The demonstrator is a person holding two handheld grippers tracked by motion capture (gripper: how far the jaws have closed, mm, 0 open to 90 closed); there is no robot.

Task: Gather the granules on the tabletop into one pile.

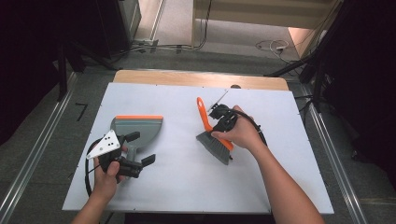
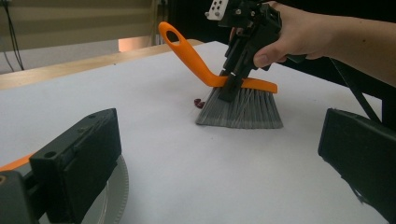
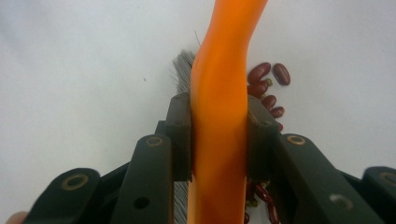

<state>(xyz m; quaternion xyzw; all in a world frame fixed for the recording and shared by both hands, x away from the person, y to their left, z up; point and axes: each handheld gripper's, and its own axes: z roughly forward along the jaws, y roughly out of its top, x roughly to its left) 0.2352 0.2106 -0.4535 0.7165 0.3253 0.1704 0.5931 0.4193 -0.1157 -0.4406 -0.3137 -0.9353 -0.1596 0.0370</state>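
A white table [image 1: 187, 186] seen from above, with a person's two forearms reaching in from the near edge. At the left, the left gripper [image 1: 140, 148] sits low over the table with its jaws spread wide and nothing clamped between them; they straddle the handle end of a grey dustpan [image 1: 140, 130] with an orange front lip, which lies flat on the table, its lip pointing away from the person. In the left gripper view the two black jaws stand well apart, the dustpan's edge showing just under one of them. Further right, near the table's middle, the right gripper [image 1: 224, 122] is clamped on a small brush [image 1: 212, 135] with an orange handle and grey bristles. The right gripper view shows both pads pressed against the sides of the orange back, close to the bristles. The brush stands with its bristles down on the table and its looped handle slanting up and away. A small heap of red beans [image 3: 268, 88] lies on the table right beside the bristles.
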